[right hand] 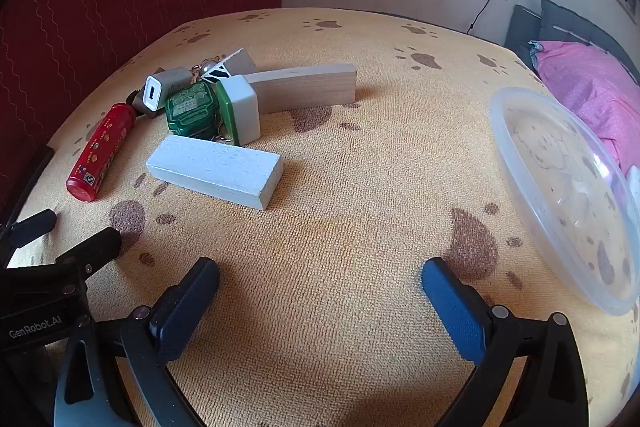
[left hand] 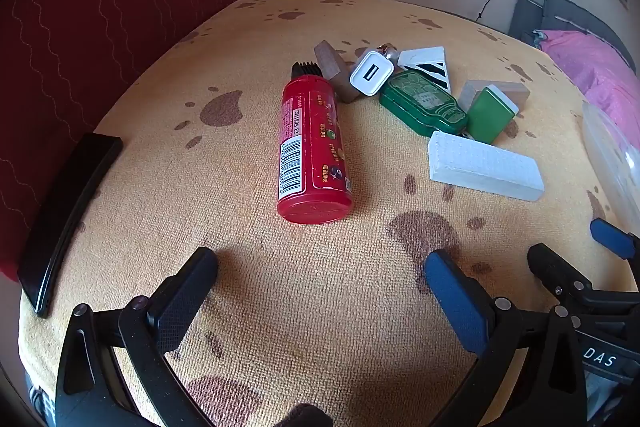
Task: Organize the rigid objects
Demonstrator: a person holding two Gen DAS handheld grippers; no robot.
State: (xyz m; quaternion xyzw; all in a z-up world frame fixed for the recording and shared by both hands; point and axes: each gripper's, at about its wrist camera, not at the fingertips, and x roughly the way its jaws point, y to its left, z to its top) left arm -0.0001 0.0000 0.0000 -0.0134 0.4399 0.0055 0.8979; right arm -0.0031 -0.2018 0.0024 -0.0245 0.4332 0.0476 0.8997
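Paw-print tablecloth point(right hand: 340, 187) carries a clutter: red bottle point(left hand: 314, 151), white block point(right hand: 216, 171), green tin point(left hand: 424, 103), USB charger point(left hand: 372, 73). Clear bowl point(right hand: 560, 187), probable receptacle, sits rightward. Left gripper point(left hand: 320, 291) and right gripper point(right hand: 320, 291) hover spread wide, empty, short of everything.

Left gripper point(left hand: 320, 263): black plastic frame with curved arms and silver rivets at the pivots. One finger pad is black and textured, the other blue. Right gripper point(right hand: 320, 269): same build, dark pad and blue pad. White lettering "DAS" on one housing, "GenRobot.AI" on the other.
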